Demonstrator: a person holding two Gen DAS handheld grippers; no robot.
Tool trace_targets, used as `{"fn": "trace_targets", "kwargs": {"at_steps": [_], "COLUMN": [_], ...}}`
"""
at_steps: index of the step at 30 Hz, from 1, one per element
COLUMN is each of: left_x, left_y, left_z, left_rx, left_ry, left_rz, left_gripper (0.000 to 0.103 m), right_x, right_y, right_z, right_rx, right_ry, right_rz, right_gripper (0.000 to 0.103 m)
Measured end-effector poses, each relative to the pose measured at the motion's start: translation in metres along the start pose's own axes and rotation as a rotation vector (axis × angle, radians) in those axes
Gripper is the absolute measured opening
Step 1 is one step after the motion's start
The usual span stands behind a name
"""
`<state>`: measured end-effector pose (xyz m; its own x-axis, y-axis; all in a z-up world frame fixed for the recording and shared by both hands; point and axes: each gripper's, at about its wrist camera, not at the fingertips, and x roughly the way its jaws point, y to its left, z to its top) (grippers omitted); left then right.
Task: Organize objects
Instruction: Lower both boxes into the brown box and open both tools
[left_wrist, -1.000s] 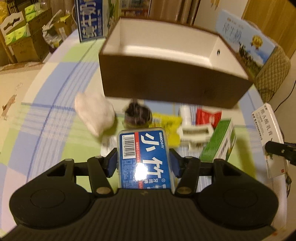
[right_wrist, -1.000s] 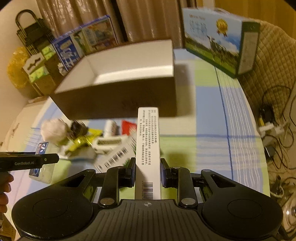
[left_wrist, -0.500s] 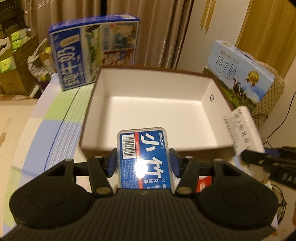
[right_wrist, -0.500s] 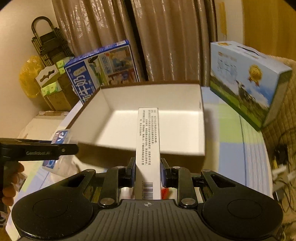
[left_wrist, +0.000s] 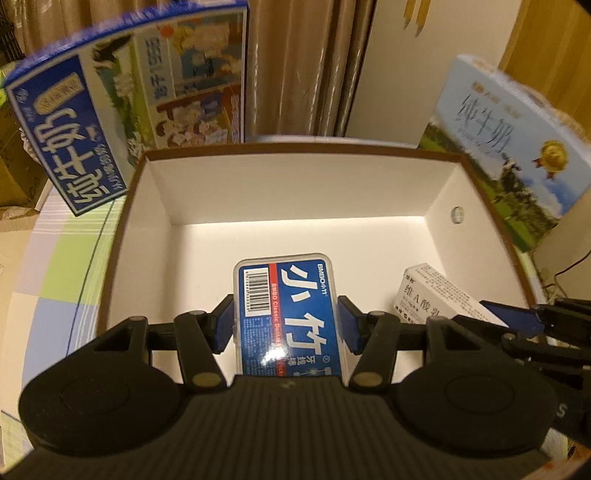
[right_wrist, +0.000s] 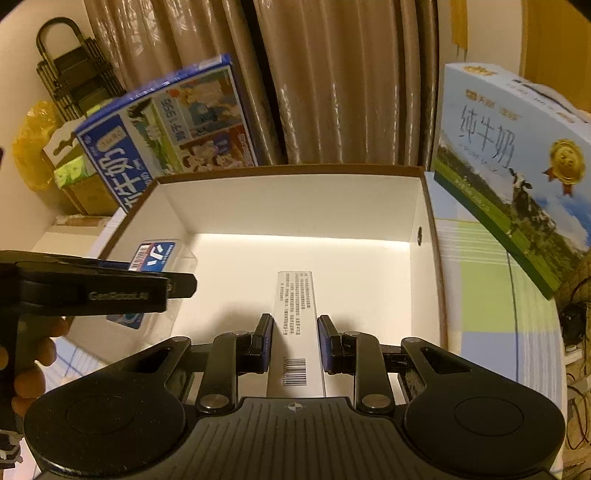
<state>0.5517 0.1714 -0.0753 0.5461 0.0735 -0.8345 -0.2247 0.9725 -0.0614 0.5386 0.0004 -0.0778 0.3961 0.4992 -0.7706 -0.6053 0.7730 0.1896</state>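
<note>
Over open box (left_wrist: 295, 192) | left fingers (left_wrist: 221, 325) clamp blue case (left_wrist: 288, 314) | right fingers (right_wrist: 264, 341) clamp white carton (right_wrist: 297, 325)

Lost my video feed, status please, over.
Left gripper shut on blue-label case. Right gripper shut on white carton. Both over brown box; nothing blocking.

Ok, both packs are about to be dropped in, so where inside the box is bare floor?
The box floor is bare throughout: widest along the far wall, also at its left wall. Crowded only near its near right side, where the toothpick case and the white carton hang side by side in shut jaws.
</note>
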Motion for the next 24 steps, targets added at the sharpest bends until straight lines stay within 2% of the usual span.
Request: {"fn": "trace_targets", "kwargs": {"at_steps": [5,11,15,24], "left_x": [0.031,0.054,0.063,0.077], "left_y": [0.003,0.003,0.000,-0.005], "left_z": [0.006,0.011,0.013,0.009], "left_rx": [0.000,0.003,0.021,0.052], "left_ry": [0.052,0.087,0.100,0.128], "left_rz": [0.017,0.032,0.033,0.033], "left_gripper": [0.052,0.052,0.052,0.052], "right_x": [0.025,0.050,0.063,0.085], "right_y": [-0.007,-0.012,-0.016,-0.014], "right_z": [0.010,0.015,0.019,0.028], "right_rx": [0.031,0.034,0.050,0.064], "right_ry": [0.036,0.051,0.043,0.119], "right_rz": [0.017,-0.024,-0.047,-0.096], "right_gripper": [0.022,0.022,0.022,0.022]}}
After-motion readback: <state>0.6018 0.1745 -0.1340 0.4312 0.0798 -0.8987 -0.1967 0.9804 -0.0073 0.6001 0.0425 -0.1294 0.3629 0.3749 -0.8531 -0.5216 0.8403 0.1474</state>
